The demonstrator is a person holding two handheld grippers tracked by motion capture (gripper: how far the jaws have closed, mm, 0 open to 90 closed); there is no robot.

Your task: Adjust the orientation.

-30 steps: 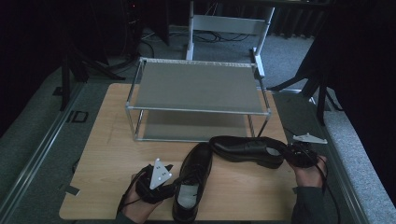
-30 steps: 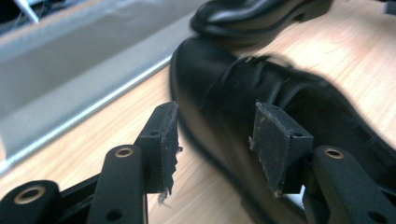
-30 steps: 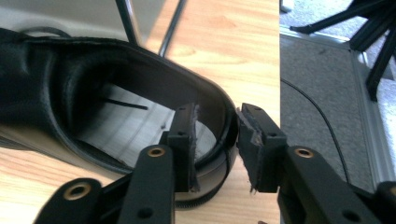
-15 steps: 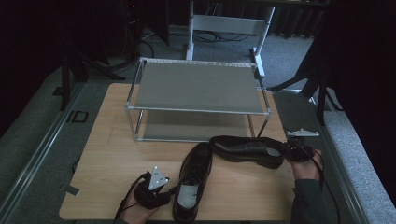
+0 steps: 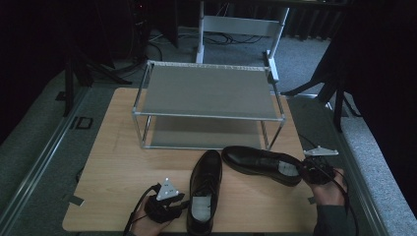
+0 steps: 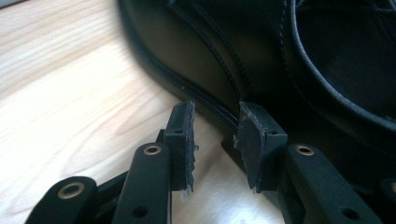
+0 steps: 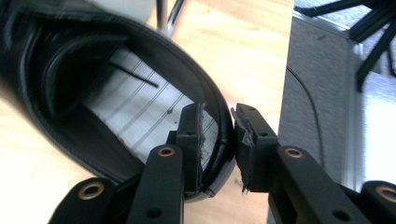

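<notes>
High view puts two black dress shoes on the near half of the wooden table, in front of the two-tier metal rack. The left shoe runs near to far with its heel toward the person; the right shoe lies crosswise, toe to the left and heel to the right. Each hand sits at the heel of its own shoe. Right gripper view shows the right gripper straddling that shoe's heel rim, one jaw inside, one outside, narrow and seemingly pinching it. Left gripper view shows the left gripper at the outer left side of its shoe, low by the sole; its jaws have just been closing and stand half open, with only table between them, the shoe just beyond to the right.
</notes>
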